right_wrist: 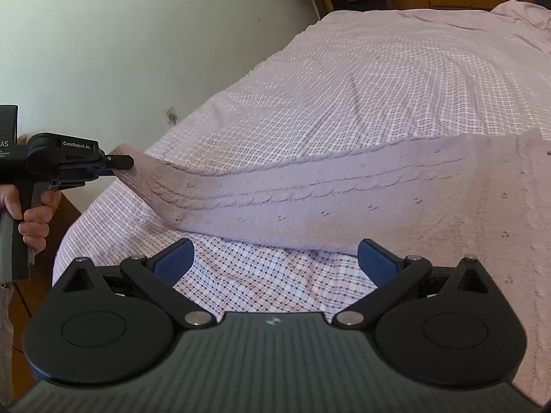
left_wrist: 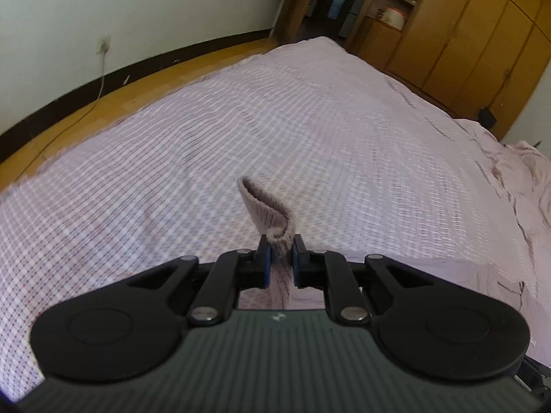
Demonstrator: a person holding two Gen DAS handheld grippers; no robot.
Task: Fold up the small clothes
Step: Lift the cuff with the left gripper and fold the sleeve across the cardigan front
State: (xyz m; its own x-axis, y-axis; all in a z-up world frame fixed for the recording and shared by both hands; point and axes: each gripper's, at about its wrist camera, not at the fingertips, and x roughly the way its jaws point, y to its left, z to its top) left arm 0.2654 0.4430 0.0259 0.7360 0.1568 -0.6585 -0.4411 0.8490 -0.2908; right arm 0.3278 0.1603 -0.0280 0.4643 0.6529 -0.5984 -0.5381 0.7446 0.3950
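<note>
Pale walls and wooden cupboards (left_wrist: 482, 34) stand around a big bed (left_wrist: 241, 120) with a pink checked cover.

The left tool (left_wrist: 279, 258) is pinched tight on the ribbed edge of a small pink knit sweater (right_wrist: 344, 199). A little loop of the knit sticks up just past its tips. From the right side, the left tool (right_wrist: 118, 166) can be seen holding one end of the sweater up off the bed, with a hand (right_wrist: 31, 220) around its handle.

The right tool (right_wrist: 275, 261) is spread wide and holds nothing. It hangs just above the bed cover, near the low edge of the sweater. The sweater stretches from the left tool across to the right, where the rest of it seems to lie on the bed.

What could go wrong? The left tool has only a thin bit of edge, so a hard pull could make the knit slip out. The sweater sags in the middle, so a fold made now could come out crooked. The right tool could also pinch the bed cover along with the sweater if it goes too low.
</note>
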